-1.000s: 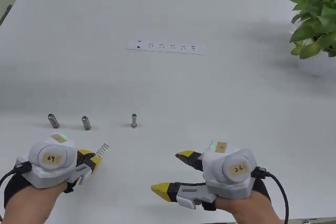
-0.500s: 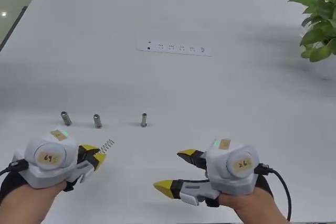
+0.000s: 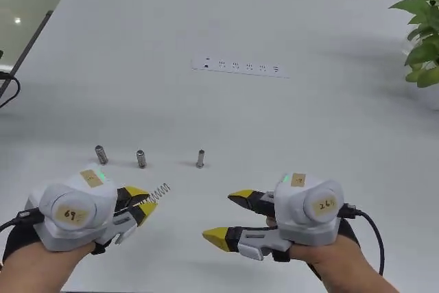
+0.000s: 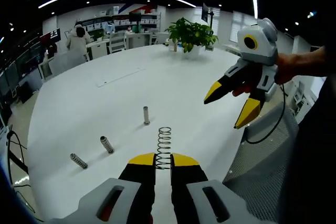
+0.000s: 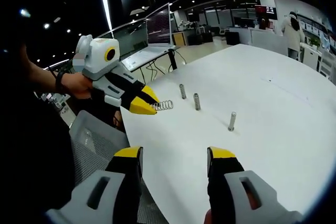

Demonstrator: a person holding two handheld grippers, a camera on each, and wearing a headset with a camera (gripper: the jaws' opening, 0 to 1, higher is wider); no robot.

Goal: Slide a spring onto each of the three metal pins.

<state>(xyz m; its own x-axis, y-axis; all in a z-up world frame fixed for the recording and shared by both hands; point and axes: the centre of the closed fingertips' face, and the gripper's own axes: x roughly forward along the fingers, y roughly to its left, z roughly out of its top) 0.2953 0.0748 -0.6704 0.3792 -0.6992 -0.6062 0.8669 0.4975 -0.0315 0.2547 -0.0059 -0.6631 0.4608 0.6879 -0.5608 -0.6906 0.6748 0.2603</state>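
Three short metal pins stand in a row on the white table. The left pin and the middle pin each wear a spring. The right pin is bare, seen also as the bare pin and the bare pin. My left gripper is shut on one end of a loose spring, which sticks out ahead of its tips, below and left of the bare pin. In its own view the left gripper pinches the spring. My right gripper hovers open and holds nothing, nearer me and right of the pins.
A white power strip lies flat at the table's middle, beyond the pins. A potted green plant stands at the far right edge. The table's near edge runs just under both hands. Office desks and people show far behind.
The head camera has shifted, so the whole scene sits further right. Both grippers keep their poses, the left still gripping the spring, the right still open.
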